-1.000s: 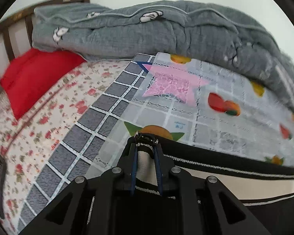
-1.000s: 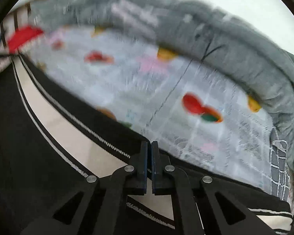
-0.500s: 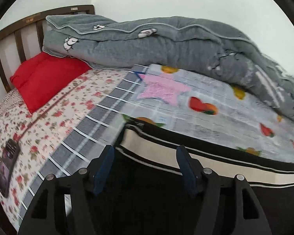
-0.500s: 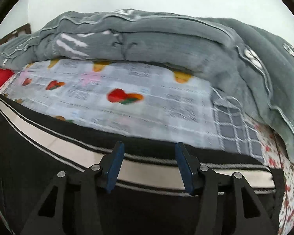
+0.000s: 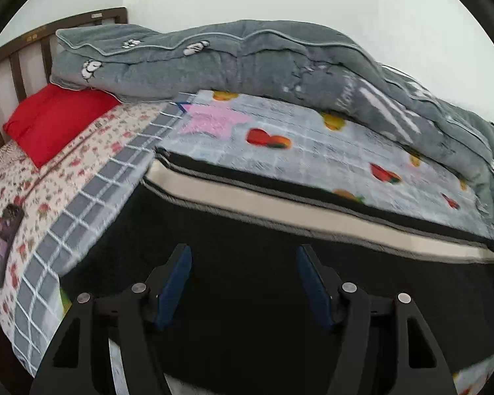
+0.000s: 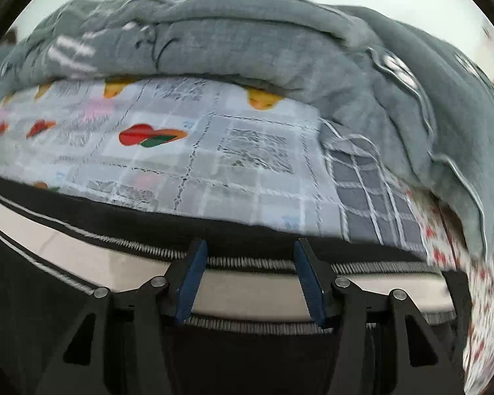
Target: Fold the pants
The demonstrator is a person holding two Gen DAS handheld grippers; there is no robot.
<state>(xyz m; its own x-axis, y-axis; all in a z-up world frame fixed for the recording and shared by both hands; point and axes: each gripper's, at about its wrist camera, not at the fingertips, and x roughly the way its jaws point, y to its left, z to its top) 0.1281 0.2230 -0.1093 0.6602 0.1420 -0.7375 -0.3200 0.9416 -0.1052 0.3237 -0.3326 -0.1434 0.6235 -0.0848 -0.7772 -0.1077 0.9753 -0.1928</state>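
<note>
The left tongs (image 5: 243,279) gape empty above the black pants (image 5: 247,240), which lie flat on the bed ahead of both. The right tongs (image 6: 250,276) also gape, over the cream stripe (image 6: 247,289). Snagging cloth while repositioning could undo the fold.

right gripper (image 6: 247,276): jaws wide apart, nothing between them | pants (image 6: 82,296): black with cream stripe, spread flat across near edge, stripe under the fingers (image 6: 191,283) | sheet (image 6: 214,164): grey check, fruit prints, beyond pants | duvet (image 6: 280,49): grey, bunched along far and right sides
</note>
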